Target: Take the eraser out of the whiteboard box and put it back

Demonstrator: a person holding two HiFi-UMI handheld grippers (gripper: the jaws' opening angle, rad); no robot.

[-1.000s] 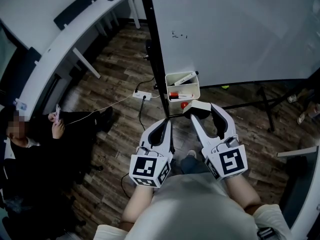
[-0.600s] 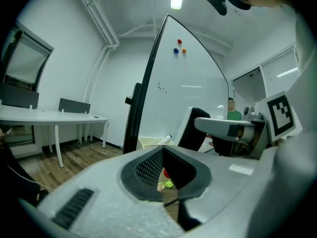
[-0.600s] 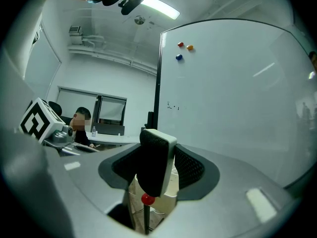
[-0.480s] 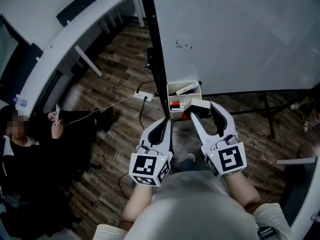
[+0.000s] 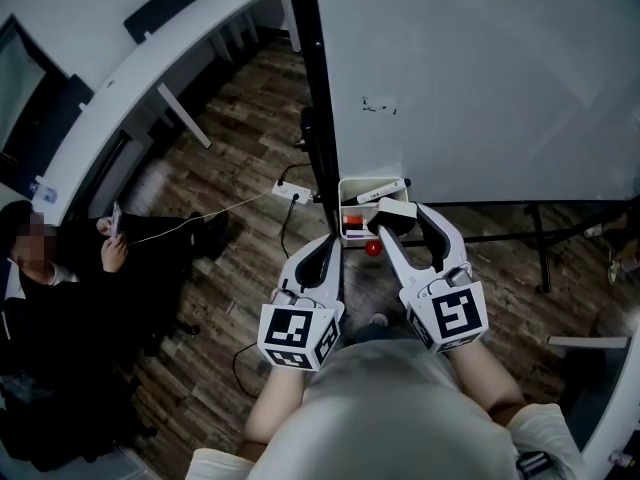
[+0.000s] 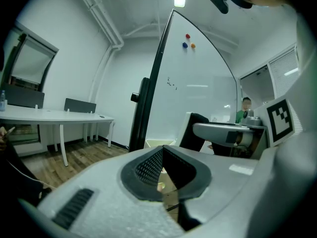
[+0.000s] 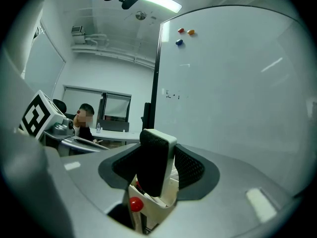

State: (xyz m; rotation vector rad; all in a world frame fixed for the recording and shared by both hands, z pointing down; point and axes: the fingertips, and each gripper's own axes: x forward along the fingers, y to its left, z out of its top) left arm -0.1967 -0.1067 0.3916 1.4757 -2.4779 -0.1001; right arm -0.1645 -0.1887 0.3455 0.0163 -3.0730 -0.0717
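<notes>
The eraser [image 5: 396, 210], white-backed with black felt, is clamped between the jaws of my right gripper [image 5: 402, 219]. It hangs at the front right edge of the white whiteboard box [image 5: 347, 190], which is fixed at the whiteboard's lower left corner. In the right gripper view the eraser [image 7: 155, 158] stands upright in the right gripper [image 7: 158, 166], just above the box [image 7: 167, 198]. The box holds a white marker [image 5: 378, 190] and a red-capped one [image 5: 352, 218]. A red ball [image 5: 372, 249] sits under the box. My left gripper [image 5: 330, 245] is shut and empty, just left of and below the box.
The whiteboard [image 5: 480, 78] stands on a black frame [image 5: 318, 118] with legs [image 5: 540, 243] across the wooden floor. A power strip [image 5: 289, 190] and cables lie on the floor. A seated person [image 5: 60, 298] is at the left, beside a long white desk [image 5: 120, 78].
Both grippers have moved forward toward the whiteboard. The eraser, earlier short of the box, now overlaps its front right edge. The grip is unchanged.
</notes>
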